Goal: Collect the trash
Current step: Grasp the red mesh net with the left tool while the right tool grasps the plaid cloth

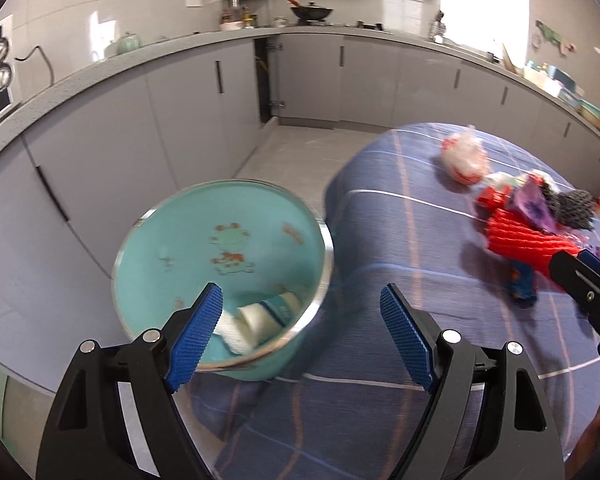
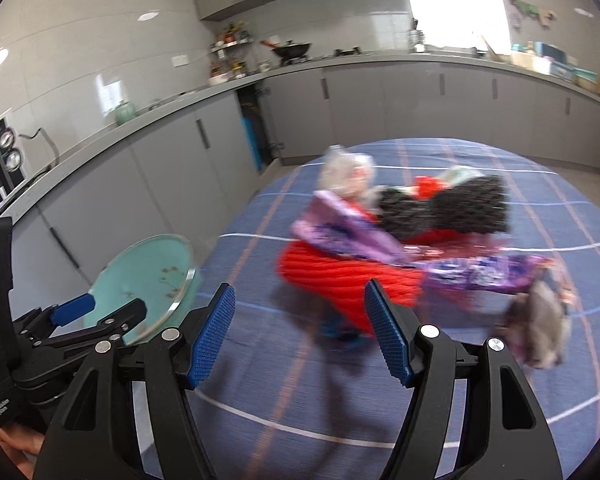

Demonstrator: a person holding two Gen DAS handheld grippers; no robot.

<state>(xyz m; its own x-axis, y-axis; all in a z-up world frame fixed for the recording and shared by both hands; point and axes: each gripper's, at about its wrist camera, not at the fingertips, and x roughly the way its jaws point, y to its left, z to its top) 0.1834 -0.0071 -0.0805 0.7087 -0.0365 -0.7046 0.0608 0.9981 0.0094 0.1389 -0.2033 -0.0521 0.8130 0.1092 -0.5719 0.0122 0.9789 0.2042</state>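
The tablecloth (image 1: 380, 240) is matt woven cloth, blue with thin pale and orange stripes; the teal basin (image 1: 220, 240) looks like smooth, glossy enamel with a shiny metal rim; the red netting (image 2: 340, 276) is ribbed, foam-like mesh; the purple wrapper (image 2: 472, 272) is crinkled glossy film; the black netting (image 2: 460, 204) is rough and matt; the clear bag (image 1: 462, 156) is thin plastic; the gripper pads (image 1: 198, 340) are blue, finely ridged rubber on matt black plastic; the cabinet doors (image 1: 180, 120) are smooth grey; the wall tiles (image 2: 100, 60) gleam.
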